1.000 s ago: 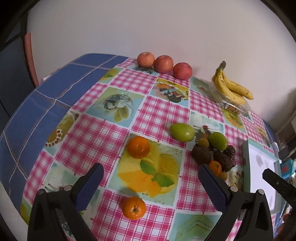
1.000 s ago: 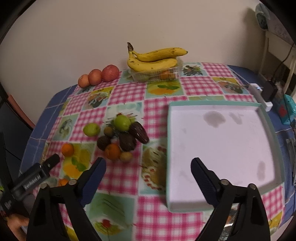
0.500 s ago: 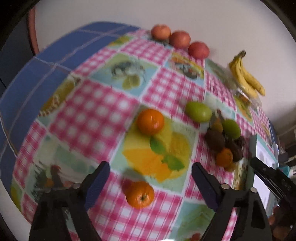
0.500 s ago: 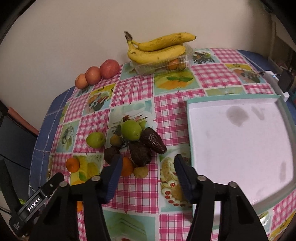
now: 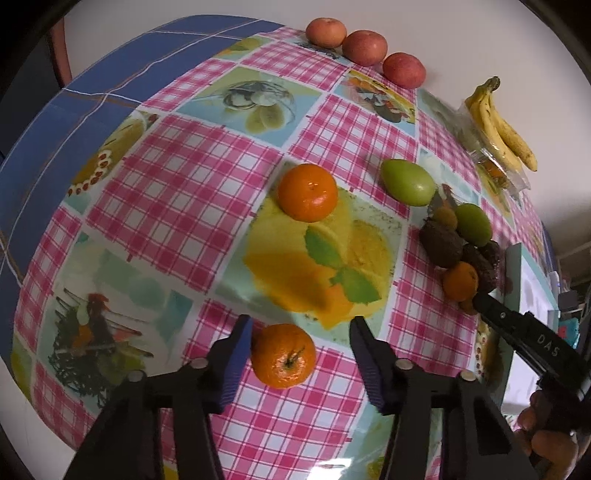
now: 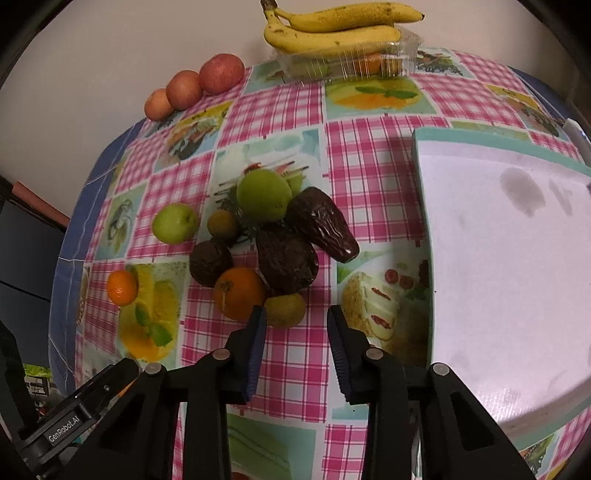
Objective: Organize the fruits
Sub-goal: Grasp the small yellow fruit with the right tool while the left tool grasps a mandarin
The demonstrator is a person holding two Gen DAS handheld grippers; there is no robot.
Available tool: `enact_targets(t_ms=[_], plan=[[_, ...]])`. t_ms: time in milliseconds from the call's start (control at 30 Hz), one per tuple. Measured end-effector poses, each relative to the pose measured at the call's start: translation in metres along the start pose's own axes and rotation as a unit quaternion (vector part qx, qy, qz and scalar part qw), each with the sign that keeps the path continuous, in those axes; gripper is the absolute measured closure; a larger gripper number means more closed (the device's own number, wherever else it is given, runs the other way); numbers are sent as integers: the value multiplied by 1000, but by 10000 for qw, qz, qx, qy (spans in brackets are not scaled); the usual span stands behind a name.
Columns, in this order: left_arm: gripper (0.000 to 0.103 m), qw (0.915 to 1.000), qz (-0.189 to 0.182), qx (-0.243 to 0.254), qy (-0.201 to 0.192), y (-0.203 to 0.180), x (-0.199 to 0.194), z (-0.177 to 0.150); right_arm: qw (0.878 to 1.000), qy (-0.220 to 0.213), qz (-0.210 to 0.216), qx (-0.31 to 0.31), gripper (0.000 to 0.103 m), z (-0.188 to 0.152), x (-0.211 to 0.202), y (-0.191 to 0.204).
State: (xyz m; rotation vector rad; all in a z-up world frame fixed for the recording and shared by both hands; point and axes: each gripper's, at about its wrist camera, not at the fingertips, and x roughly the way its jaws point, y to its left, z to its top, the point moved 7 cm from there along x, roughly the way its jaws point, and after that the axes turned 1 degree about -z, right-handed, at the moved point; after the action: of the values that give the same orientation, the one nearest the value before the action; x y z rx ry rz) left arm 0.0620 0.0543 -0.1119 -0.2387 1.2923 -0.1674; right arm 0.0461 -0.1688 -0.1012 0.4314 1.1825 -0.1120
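My left gripper (image 5: 301, 330) is open, its fingers on either side of a small orange (image 5: 283, 355) lying on the checked tablecloth, the left pad close to it. A second orange (image 5: 307, 192) lies farther off. My right gripper (image 6: 297, 319) is open, narrower, just in front of a small yellow-green fruit (image 6: 285, 309) at the near edge of a fruit pile: an orange (image 6: 239, 293), dark brown fruits (image 6: 286, 264), green fruits (image 6: 263, 195). An empty white tray with a teal rim (image 6: 423, 206) lies right of the pile.
Three red apples (image 5: 364, 47) line the far wall. Bananas (image 6: 332, 31) rest on a clear plastic box (image 6: 347, 61) at the back. A lone green fruit (image 5: 406, 181) lies left of the pile. The table drops off at the blue cloth border (image 5: 110, 92).
Both grippers have moved forward and down toward the table and narrowed. The left now brackets the near orange; the right has come up to the pile's near edge.
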Motion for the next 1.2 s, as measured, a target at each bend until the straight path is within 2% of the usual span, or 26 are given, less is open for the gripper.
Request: enact_targets(t_ms=[200, 367, 600, 733, 1067, 1200], plan=[[63, 9999, 109, -30, 41, 3, 5, 0, 9998, -4, 184, 19, 70, 5, 8, 6], [64, 9998, 194, 21, -6, 2, 4, 0, 9996, -38, 286, 5, 77, 7, 9, 9], [67, 9994, 330, 94, -58, -1, 6, 3, 9995, -39, 322, -6, 79, 6, 9, 9], [67, 9993, 355, 116, -73, -1, 5, 4, 9992, -5, 395, 64, 79, 2, 6, 7], [66, 9986, 490, 197, -95, -1, 3, 1, 9992, 78, 267, 300, 79, -13, -8, -9], [62, 9986, 483, 214, -47, -4, 4, -3, 9990, 87, 271, 333, 79, -21, -15, -12]])
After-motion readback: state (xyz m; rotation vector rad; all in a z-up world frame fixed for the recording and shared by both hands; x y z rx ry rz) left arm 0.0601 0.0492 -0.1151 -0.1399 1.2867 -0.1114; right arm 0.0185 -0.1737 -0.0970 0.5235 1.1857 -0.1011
